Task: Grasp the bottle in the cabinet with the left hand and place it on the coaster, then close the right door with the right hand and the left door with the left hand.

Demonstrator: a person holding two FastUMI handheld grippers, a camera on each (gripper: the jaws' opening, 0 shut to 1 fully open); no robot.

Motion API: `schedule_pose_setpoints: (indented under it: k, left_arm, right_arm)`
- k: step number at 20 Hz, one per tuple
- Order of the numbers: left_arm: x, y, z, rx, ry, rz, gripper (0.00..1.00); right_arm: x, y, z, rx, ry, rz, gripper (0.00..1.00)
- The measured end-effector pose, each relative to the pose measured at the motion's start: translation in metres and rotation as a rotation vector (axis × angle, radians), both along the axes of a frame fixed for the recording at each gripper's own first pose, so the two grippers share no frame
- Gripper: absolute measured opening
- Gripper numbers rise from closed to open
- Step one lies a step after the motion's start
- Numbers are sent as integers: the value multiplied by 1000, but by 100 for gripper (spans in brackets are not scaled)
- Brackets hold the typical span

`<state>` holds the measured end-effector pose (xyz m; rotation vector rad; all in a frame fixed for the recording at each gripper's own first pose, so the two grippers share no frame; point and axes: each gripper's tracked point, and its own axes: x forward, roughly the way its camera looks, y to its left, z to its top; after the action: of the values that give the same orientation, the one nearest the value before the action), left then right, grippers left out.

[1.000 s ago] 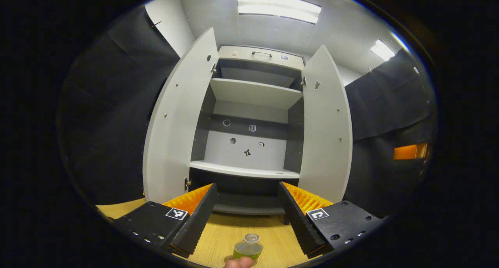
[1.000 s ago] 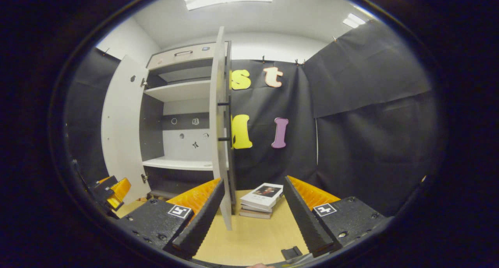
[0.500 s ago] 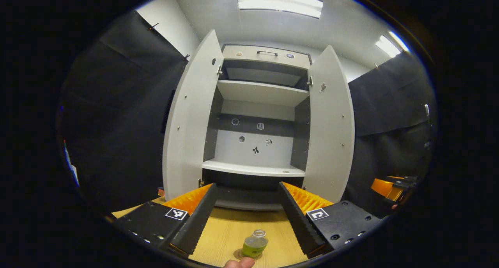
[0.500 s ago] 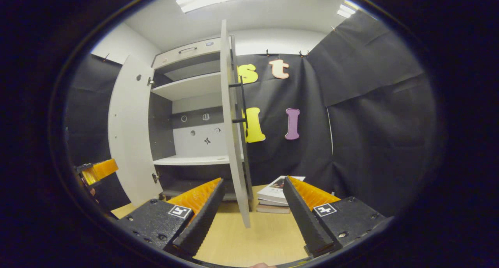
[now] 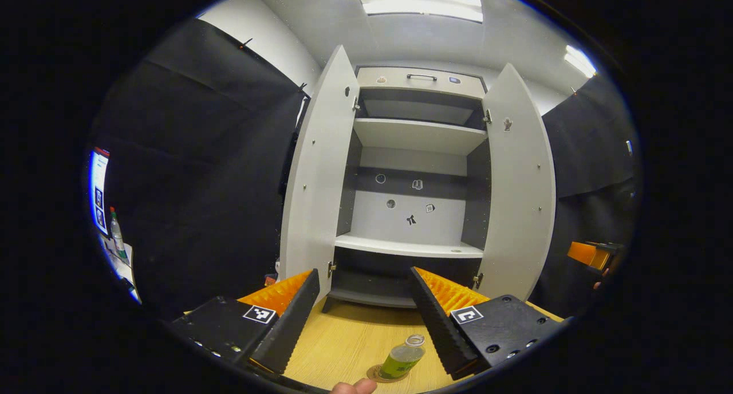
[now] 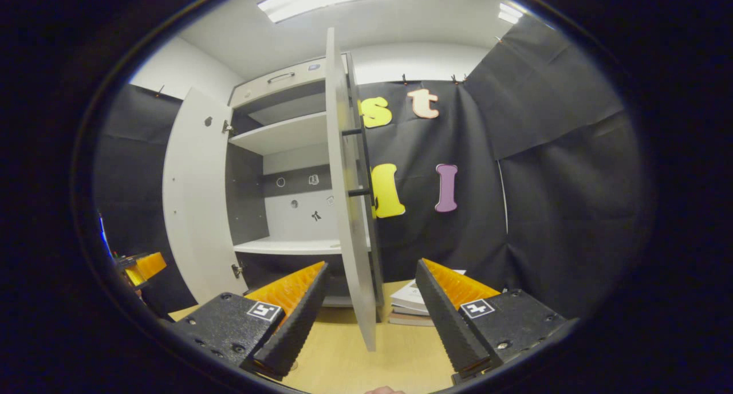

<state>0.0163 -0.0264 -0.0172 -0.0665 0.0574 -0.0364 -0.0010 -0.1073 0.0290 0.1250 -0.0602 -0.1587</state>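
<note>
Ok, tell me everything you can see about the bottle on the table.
The bottle is small and clear, looks like plastic, with yellow-green liquid or a label around its lower body and an open-looking neck at the top. It stands on a round brown coaster on the light wooden table, in front of the open cabinet. It appears tilted, though the lens may cause that. The left tool is open above it, not touching.

I see a pale grey cabinet [image 5: 421,85] with 2 matching doors, the left door [image 5: 315,182] and the right door [image 5: 518,188], and dark grey inner walls. The bottle [image 5: 402,358] is clear with yellow-green contents, on a brown coaster [image 5: 375,374]. The table [image 5: 349,342] is light wood grain. The books [image 6: 413,302] have white covers.
</note>
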Motion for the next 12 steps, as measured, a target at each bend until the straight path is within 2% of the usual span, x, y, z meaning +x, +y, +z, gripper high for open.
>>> schedule_pose_setpoints:
  k: [3,4,5,6,8,12]
  left_arm:
    - [4,1,0,4,-3,5,95]
    - [5,0,-1,3,-2,3,95]
    - [7,0,-2,3,0,1,95]
    - [8,-1,-4,4,5,-2,95]
    - [7,-4,-6,1,14,-18,95]
    - [8,-1,-11,17,12,-9,95]
  right_arm:
    - [5,-2,5,-6,3,3,99]
    - [6,-3,10,-14,-3,0,94]
    - [8,-7,15,-32,-13,-2,94]
    - [10,-13,24,-54,-18,-8,99]
    - [16,-29,42,-82,-26,-22,99]
    - [32,-58,78,-45,-46,-33,99]
